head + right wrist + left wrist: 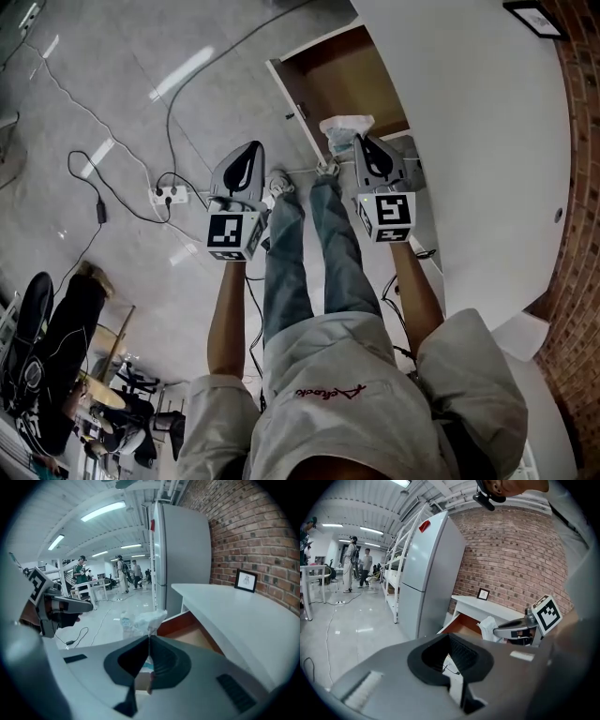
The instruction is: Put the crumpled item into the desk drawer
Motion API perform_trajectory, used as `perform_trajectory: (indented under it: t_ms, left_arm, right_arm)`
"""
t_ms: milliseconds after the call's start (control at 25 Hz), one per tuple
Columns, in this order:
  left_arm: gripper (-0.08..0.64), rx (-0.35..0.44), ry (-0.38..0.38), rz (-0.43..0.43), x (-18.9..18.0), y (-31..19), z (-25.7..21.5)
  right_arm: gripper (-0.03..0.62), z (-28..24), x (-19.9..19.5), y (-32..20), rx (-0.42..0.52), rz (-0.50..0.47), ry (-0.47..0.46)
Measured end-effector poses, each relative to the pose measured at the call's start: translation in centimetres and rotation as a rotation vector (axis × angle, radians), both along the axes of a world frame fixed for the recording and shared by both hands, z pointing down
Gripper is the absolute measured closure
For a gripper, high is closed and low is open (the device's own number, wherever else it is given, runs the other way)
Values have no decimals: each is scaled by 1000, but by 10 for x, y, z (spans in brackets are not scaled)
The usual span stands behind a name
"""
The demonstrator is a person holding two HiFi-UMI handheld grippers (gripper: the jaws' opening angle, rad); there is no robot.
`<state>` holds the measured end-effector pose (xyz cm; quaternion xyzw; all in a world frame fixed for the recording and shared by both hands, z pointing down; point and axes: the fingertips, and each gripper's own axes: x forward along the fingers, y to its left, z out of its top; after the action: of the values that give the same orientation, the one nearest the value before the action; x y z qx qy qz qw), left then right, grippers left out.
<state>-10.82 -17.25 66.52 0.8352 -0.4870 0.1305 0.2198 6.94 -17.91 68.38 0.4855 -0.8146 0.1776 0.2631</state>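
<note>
My right gripper (363, 142) is shut on a crumpled white item (346, 126) and holds it in the air over the near end of the open wooden drawer (342, 80) of the white desk (469, 141). In the right gripper view the crumpled item (140, 619) sticks up past the closed tips of the gripper (149, 637), with the drawer (187, 627) just beyond. My left gripper (244, 159) hangs over the floor left of the drawer, jaws together with nothing in them (449, 634). From its view I see the right gripper (513, 629) and the crumpled item (488, 626).
A tall grey fridge (180, 559) stands past the desk against a brick wall (511, 559). A small picture frame (245, 580) sits on the desk top. Cables and a power strip (170, 195) lie on the floor at left. People stand far back in the room (351, 564).
</note>
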Motion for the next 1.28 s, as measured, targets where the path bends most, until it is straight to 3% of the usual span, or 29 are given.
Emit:
perform_trajectory:
  t_ms: [400, 680, 800, 1000, 1280]
  left_arm:
    - [552, -30, 15, 21, 16, 5, 34]
    - [552, -103, 27, -14, 14, 16, 53]
    - [552, -71, 21, -4, 11, 11, 54]
    - [553, -87, 36, -46, 4, 9, 53]
    - [553, -91, 45, -51, -1, 10, 53]
  right_arm:
    - [575, 41, -3, -5, -18, -36, -1]
    - [575, 48, -27, -64, 41, -47, -22]
    - [575, 57, -36, -89, 45, -48, -11]
    - [575, 91, -40, -115, -33, -48, 50]
    - [575, 148, -31, -133, -211, 48, 71]
